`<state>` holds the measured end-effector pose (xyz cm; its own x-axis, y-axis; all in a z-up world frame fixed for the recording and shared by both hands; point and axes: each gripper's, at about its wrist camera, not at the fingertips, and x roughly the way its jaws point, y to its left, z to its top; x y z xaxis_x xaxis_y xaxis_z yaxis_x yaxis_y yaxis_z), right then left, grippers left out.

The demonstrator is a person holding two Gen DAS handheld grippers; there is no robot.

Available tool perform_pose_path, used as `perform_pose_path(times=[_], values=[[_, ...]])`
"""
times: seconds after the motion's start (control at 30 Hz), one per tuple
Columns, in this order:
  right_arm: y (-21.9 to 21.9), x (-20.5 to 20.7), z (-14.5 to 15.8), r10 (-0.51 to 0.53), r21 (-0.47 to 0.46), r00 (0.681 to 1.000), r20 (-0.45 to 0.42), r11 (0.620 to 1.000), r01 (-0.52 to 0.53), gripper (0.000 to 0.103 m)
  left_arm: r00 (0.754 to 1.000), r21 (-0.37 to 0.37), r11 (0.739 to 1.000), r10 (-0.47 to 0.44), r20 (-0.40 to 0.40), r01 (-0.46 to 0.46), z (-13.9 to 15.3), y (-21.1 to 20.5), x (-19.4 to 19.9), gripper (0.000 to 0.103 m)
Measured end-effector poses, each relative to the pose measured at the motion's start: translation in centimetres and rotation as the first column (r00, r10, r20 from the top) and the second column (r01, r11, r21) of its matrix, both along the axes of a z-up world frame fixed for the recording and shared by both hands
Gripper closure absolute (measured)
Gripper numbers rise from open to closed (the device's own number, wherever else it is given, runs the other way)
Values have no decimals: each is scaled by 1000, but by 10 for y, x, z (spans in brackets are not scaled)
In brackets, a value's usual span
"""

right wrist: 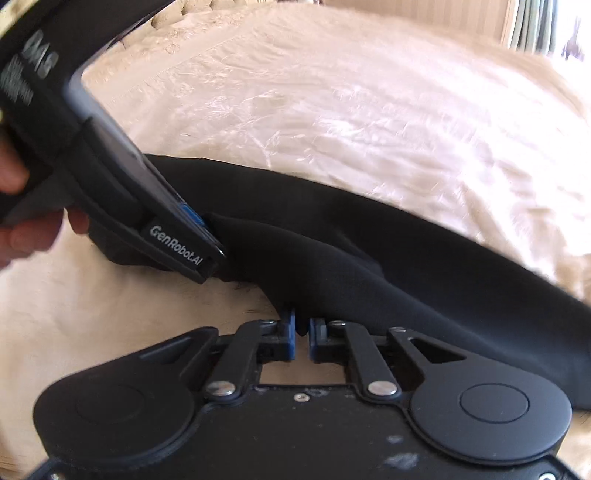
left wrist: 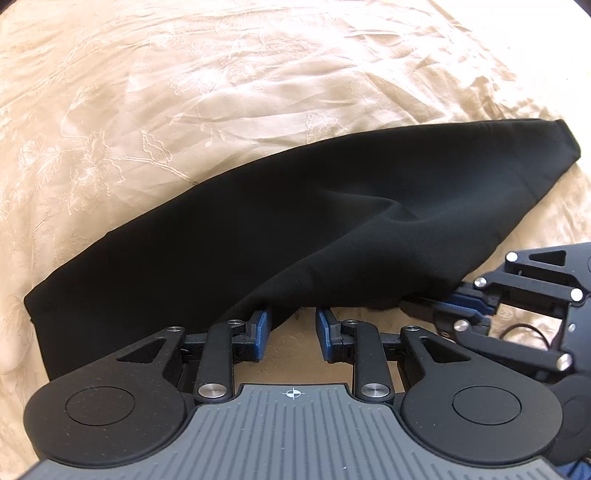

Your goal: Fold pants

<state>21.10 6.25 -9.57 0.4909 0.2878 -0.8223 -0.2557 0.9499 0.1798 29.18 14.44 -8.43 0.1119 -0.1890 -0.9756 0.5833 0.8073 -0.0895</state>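
Note:
Black pants (left wrist: 295, 221) lie in a long band across a beige embroidered bedspread (left wrist: 221, 92), with a raised crease running toward both grippers. My left gripper (left wrist: 293, 325) points steeply down at the near edge of the pants. Its blue pads stand apart with bedspread showing between them, and the cloth edge drapes over the left fingertip (left wrist: 264, 321). My right gripper (right wrist: 303, 328) is shut on a pinch of the same near edge of the pants (right wrist: 369, 258). In the left wrist view the right gripper (left wrist: 410, 304) comes in from the right.
The bedspread (right wrist: 369, 110) stretches far beyond the pants. A person's hand (right wrist: 22, 221) holds the left gripper (right wrist: 214, 254) at upper left in the right wrist view. Curtains (right wrist: 535, 26) show at the far right. A thin dark cable (left wrist: 524, 328) lies beside the right gripper.

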Motion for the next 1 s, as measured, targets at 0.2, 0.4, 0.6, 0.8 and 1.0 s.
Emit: perform_pose_path(times=[0.2,0.4,0.6,0.8,1.0], values=[[-53,7,1,-64,339,947,-315,925,175,97,998,-6,1000,27,55,-27,22,27,-13,72],[-52,3,-44,-92,304,858,-505,911,277,97,988,96,989,101,120,-112,10,48,-13,72],[-38,1,-45,-103,249,857,-505,933,259,97,986,309,948,24,164,-75,-42,61,-11,72],[-35,3,-54,-107,191,853,-510,953,234,98,987,344,939,-48,156,-8,-57,82,-6,69],[-28,-8,-44,-70,161,855,-515,971,176,98,976,325,940,35,213,-104,-20,85,-5,70]])
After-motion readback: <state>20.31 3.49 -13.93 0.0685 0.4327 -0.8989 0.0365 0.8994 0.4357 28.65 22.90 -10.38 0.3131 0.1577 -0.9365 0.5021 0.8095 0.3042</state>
